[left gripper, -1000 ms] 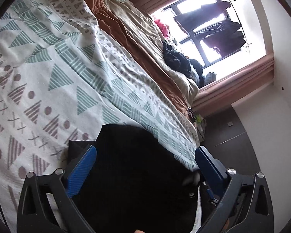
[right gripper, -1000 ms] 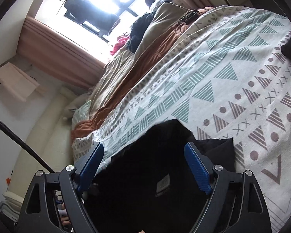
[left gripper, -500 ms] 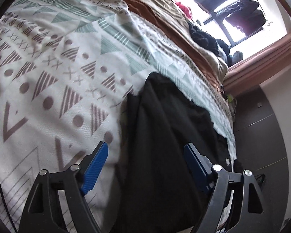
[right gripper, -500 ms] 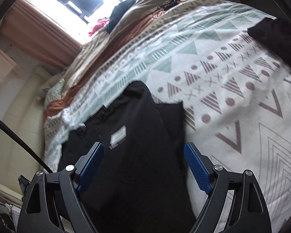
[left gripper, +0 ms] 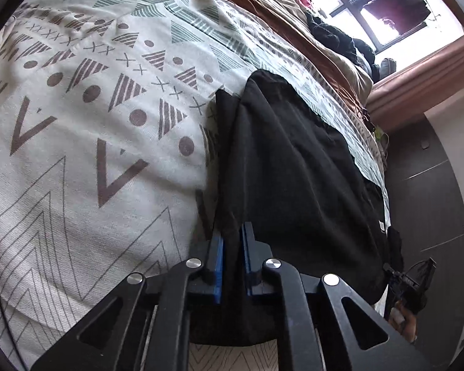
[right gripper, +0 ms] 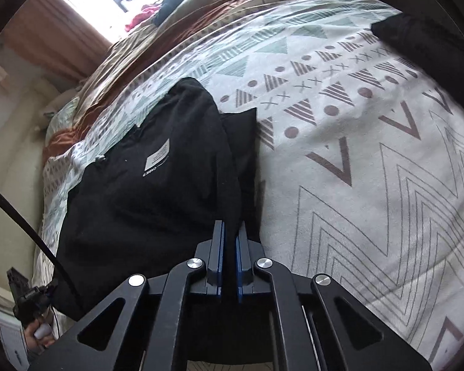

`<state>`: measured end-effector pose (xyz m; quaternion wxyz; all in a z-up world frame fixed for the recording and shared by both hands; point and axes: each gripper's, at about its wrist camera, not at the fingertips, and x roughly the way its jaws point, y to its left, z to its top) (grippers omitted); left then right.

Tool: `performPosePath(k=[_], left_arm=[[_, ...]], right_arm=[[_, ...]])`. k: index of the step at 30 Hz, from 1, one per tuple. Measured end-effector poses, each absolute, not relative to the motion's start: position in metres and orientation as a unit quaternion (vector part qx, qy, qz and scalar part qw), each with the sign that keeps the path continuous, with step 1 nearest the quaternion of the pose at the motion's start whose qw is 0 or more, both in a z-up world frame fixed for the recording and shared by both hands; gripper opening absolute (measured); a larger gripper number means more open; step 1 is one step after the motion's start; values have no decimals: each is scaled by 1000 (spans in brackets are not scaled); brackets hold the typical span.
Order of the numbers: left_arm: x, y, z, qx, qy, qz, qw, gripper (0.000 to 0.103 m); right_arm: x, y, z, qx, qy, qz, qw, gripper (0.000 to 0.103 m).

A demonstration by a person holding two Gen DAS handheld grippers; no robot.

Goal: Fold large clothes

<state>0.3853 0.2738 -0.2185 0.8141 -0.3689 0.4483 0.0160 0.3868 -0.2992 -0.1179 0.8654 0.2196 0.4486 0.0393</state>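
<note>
A large black garment (left gripper: 294, 167) lies folded lengthwise on the patterned bedspread (left gripper: 92, 142). It also shows in the right wrist view (right gripper: 157, 179), with a white label (right gripper: 157, 158) on top. My left gripper (left gripper: 232, 232) is shut on the garment's near edge, the blue pads pinching the black cloth. My right gripper (right gripper: 229, 228) is likewise shut on the near edge of the black garment. Each gripper appears at the edge of the other's view: the right one (left gripper: 408, 281) and the left one (right gripper: 31, 303).
A brown and beige quilt (left gripper: 294, 24) with a heap of dark clothes (left gripper: 331, 34) lies along the far side of the bed under a bright window (left gripper: 386, 6). Another black garment (right gripper: 417, 37) lies at the far right of the bedspread.
Both grippers were open over the black garment. They have pulled back to its near edge and closed on the cloth.
</note>
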Motion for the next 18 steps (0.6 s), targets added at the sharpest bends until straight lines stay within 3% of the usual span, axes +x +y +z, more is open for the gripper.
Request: performPosePath(k=[4,9,12,13,14,15,16,18], left_arm=[[382,276,-222,-377,453,32,807,12],[363,284,-215,-399,442,38,802,12],[349,290,-211,-418,444,33,792,13],[344,290,-210,-421,440,32,792,16],[338,290,-208,-423,438,33,793,20],[336,289,-208,-424,437,34,792,36],[332,289,-207,-428,435,33,792,62],[323,290,-206,-442,419,30,793,83]], right_arm=[[380,-303,-119,247,450,34,858,3],[367,-301,-103,237,460,28,855,12],[346,-299,-83,229,436,27,870,34],[338,-297,-76,226,430,35,873,53],[333,-294,-73,225,425,41,876,69],[327,-289,-69,220,421,48,878,70],[324,-285,-68,215,422,51,879,70],[316,-276,-65,207,425,66,879,70]])
